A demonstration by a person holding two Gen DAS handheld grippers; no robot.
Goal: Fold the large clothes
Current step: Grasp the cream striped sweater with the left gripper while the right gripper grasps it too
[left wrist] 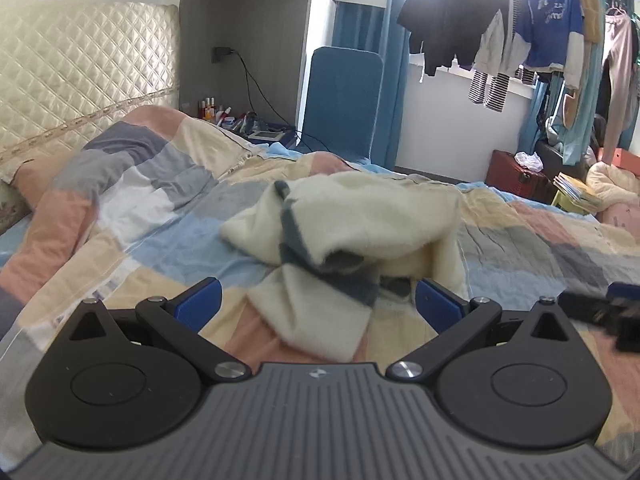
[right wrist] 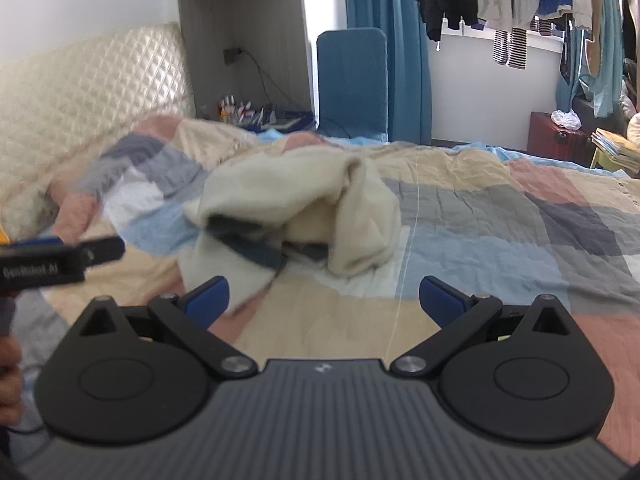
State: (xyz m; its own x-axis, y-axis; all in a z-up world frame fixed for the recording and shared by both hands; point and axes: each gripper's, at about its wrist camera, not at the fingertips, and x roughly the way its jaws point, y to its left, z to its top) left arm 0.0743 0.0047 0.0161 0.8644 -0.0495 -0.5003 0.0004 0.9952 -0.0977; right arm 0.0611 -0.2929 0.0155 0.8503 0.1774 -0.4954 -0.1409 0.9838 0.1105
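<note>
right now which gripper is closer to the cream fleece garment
Left. The left gripper sits right at the cream fleece garment's near edge; the right gripper is a little back, toward its right.

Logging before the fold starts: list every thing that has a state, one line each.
left gripper: open, empty
right gripper: open, empty
cream garment: crumpled, unfolded, on the bed
patchwork quilt: spread, wrinkled
blue chair: upright, beside the bed
hanging clothes: hung at the window
</note>
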